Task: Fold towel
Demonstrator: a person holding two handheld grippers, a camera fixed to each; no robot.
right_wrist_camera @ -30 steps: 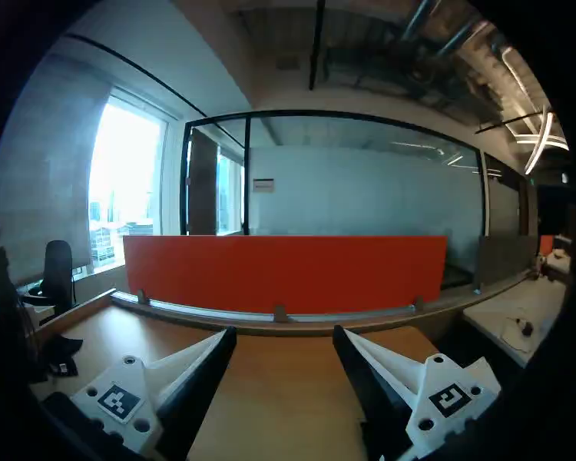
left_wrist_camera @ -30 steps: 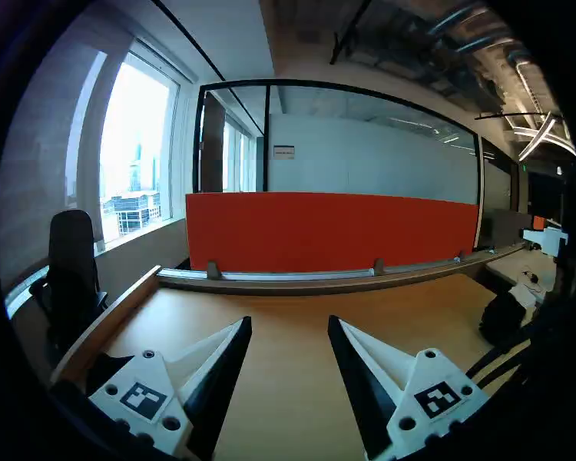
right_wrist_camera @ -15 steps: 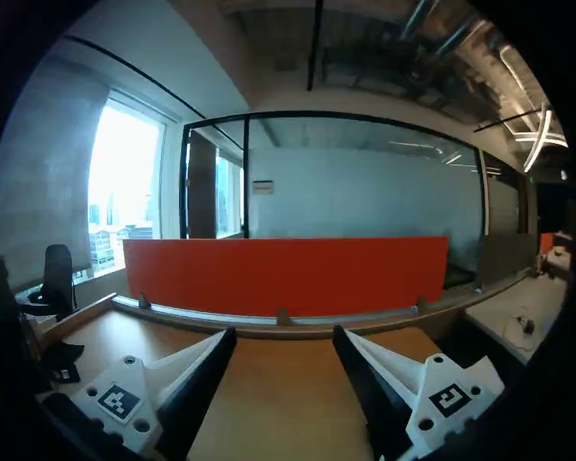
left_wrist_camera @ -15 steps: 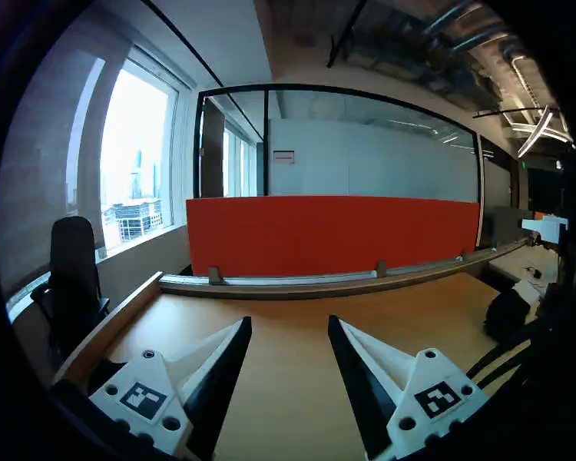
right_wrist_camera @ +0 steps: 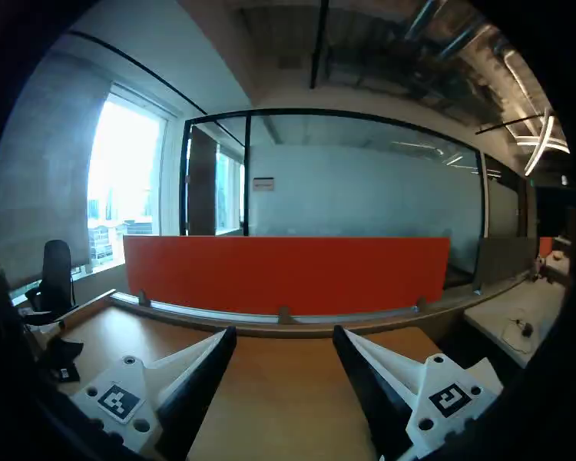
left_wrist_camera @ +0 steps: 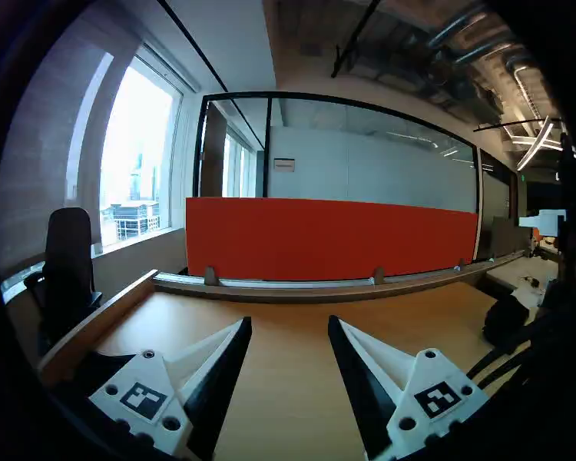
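In the left gripper view my left gripper (left_wrist_camera: 286, 326) is open above a bare wooden desk (left_wrist_camera: 288, 384), with nothing between its white fingers. In the right gripper view my right gripper (right_wrist_camera: 284, 338) is also open over the same kind of wooden desktop (right_wrist_camera: 280, 399), its fingers apart and empty. Off to the right in the left gripper view sits a dark shape (left_wrist_camera: 507, 323) that is the other gripper's body, with black cables beside it. At the left edge of the right gripper view a dark gripper part (right_wrist_camera: 61, 361) rests near the desk's side.
An orange divider panel (left_wrist_camera: 326, 238) stands along the desk's far edge, with a grey rail (left_wrist_camera: 303, 286) at its foot. A black office chair (left_wrist_camera: 65, 269) is at the left by the windows. A white desk (right_wrist_camera: 526, 323) lies to the right. A glass wall stands behind the divider.
Both views have tilted a little: the left view rose and dropped slightly, the chair shifting at the left. Both grippers stay open and empty.
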